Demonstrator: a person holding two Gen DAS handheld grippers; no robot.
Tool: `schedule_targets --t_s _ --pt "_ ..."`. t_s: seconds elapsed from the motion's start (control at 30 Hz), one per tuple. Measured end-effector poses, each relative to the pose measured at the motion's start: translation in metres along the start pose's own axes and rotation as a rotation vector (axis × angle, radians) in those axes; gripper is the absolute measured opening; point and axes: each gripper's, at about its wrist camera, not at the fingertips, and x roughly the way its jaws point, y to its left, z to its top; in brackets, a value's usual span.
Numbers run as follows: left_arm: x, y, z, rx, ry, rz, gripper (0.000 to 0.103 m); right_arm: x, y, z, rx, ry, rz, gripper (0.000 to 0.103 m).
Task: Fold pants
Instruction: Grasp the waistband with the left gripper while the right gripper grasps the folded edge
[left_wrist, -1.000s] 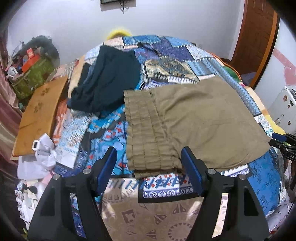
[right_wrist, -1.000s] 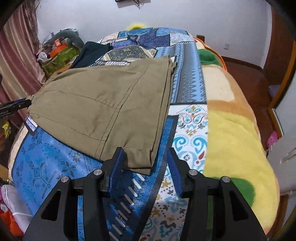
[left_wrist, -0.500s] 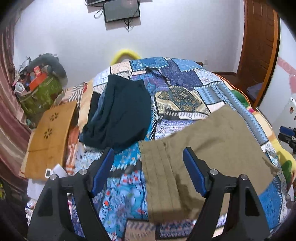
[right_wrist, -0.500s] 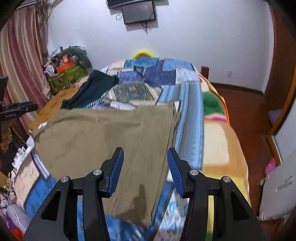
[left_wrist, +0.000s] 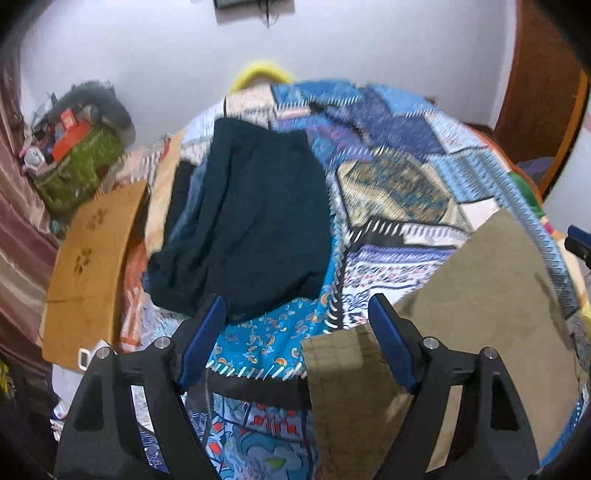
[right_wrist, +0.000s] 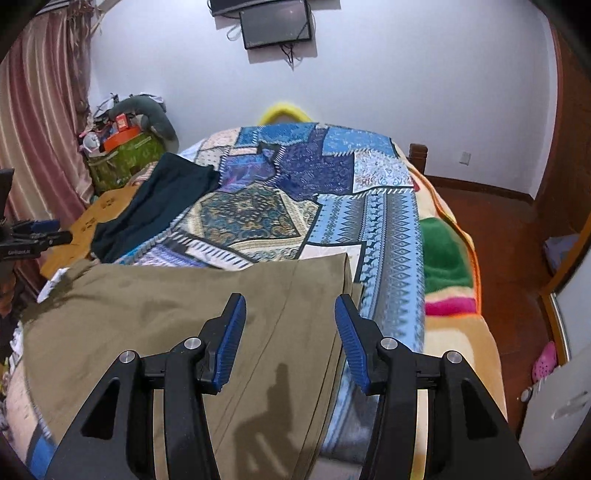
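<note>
With both the left gripper (left_wrist: 295, 336) and right gripper (right_wrist: 290, 338) apart and empty, pinch both layers of the khaki pants (right_wrist: 155, 314) squarely before folding toward twelve o'clock on the bed (right_wrist: 388, 221)

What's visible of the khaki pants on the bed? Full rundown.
The khaki pants are olive-tan woven cloth, folded into a flat, broad slab on the patchwork bedspread. A ribbed, gathered waistband shows at the left gripper's end; long seam lines run along the leg fabric. Their far edge sits straight, layers stacked at the corner. The dark garment lies apart from them. Gripper shadows fall on the cloth, but neither gripper visibly holds it. Its near end is hidden behind the grippers.
</note>
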Motion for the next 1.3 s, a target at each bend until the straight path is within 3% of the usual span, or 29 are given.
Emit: schedule_targets --t_s 0.17,0.33,0.47,0.5,0.53,0.7,0.8,0.9,1.03,1.3 --pt "0.040 0.006 -0.002 -0.047 0.123 -0.076 0.080 0.047 -0.020 0.012 0.018 0.076 -0.014 0.046" --pt "0.042 0.000 -0.007 -0.040 0.115 -0.076 0.080 0.096 -0.037 0.021 0.024 0.171 -0.011 0.046" --pt "0.033 -0.001 -0.007 -0.035 0.100 -0.119 0.080 0.122 -0.044 0.025 0.040 0.222 0.005 0.046" --pt "0.031 -0.004 -0.007 -0.024 0.094 -0.122 0.080 0.128 -0.045 0.024 0.047 0.238 0.014 0.044" --pt "0.029 -0.007 -0.008 -0.004 0.090 -0.122 0.080 0.132 -0.045 0.023 0.055 0.251 0.032 0.035" --pt "0.038 -0.020 -0.016 0.055 0.104 -0.084 0.080 0.139 -0.041 0.019 0.037 0.277 0.033 0.011" --pt "0.047 -0.011 -0.021 -0.015 0.104 -0.032 0.079 0.140 -0.038 0.017 0.000 0.278 0.014 0.009" --pt "0.050 -0.001 -0.025 -0.103 0.106 -0.035 0.080 0.140 -0.034 0.014 -0.028 0.273 -0.019 0.008" --pt "0.042 -0.009 -0.026 -0.068 0.070 0.035 0.079 0.143 -0.029 0.013 -0.055 0.270 -0.064 0.008" --pt "0.022 0.001 -0.021 -0.088 0.083 -0.046 0.079 0.118 -0.029 0.030 -0.046 0.242 -0.099 0.011"
